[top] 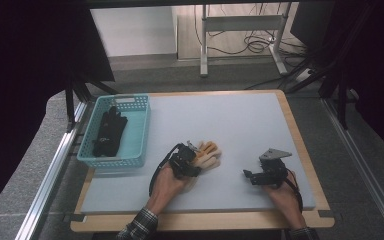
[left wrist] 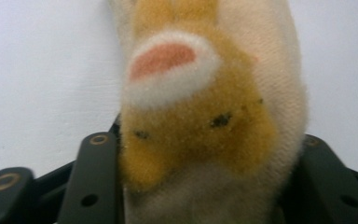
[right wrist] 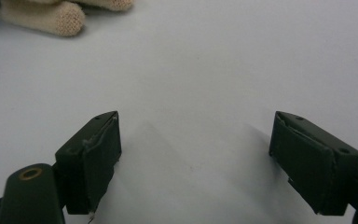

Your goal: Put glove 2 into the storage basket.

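Observation:
A cream glove with orange-yellow patches (top: 210,154) lies near the middle of the grey mat. My left gripper (top: 195,160) is on its near end. In the left gripper view the fuzzy glove (left wrist: 200,112) sits between the two black jaws, which press on both of its sides, so the left gripper (left wrist: 205,161) is shut on it. My right gripper (top: 248,175) rests low over the mat to the right, apart from the glove. In the right gripper view its jaws (right wrist: 209,154) stand wide open over bare mat, and cream glove fingertips (right wrist: 60,16) show at the top left.
A teal plastic basket (top: 140,145) stands at the mat's left edge and holds a black glove (top: 109,131). The grey mat (top: 230,115) covers a wooden table top. Beyond the table's far edge are a desk frame and cables on the floor.

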`<state>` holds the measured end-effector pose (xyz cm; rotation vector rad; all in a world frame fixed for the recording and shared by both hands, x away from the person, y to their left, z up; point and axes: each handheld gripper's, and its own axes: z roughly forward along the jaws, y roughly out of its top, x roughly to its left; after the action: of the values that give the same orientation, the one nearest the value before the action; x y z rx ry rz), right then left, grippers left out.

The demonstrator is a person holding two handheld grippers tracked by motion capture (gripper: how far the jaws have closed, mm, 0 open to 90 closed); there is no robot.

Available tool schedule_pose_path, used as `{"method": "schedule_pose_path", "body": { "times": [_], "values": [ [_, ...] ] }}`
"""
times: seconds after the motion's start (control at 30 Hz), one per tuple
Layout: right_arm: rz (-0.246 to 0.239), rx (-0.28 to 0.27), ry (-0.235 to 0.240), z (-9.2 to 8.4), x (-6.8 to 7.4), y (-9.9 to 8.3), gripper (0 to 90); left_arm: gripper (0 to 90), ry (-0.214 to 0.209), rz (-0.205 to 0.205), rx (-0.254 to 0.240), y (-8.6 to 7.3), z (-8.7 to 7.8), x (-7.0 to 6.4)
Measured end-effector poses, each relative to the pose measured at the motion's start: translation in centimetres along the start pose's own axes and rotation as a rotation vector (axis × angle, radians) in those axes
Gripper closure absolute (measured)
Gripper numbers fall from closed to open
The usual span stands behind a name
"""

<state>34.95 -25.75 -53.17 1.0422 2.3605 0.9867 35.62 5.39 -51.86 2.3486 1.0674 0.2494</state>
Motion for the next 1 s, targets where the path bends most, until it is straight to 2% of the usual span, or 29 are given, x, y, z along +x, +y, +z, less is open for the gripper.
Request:
{"method": "schedule_pose_path", "body": {
  "times": [0.17,0.3,0.47,0.7,1.0],
  "values": [
    [0.000,0.000,0.000,0.0,0.0,0.0,16.2,53.8,-0.020,-0.011,-0.010,0.0,-0.3,0.4],
    [0.001,0.000,0.000,0.0,0.0,0.0,16.2,53.7,-0.015,-0.008,-0.027,0.4,-1.1,0.6],
    [0.001,0.000,0.000,0.0,0.0,0.0,16.2,53.4,-0.007,-0.025,-0.054,1.0,-2.5,1.5],
    [0.000,0.001,0.000,0.0,0.0,0.0,16.2,53.0,0.024,-0.062,-0.085,1.9,-4.9,3.3],
    [0.000,0.001,0.000,0.0,0.0,0.0,16.2,52.4,0.085,-0.104,-0.091,2.8,-7.8,5.9]
  ]
}}
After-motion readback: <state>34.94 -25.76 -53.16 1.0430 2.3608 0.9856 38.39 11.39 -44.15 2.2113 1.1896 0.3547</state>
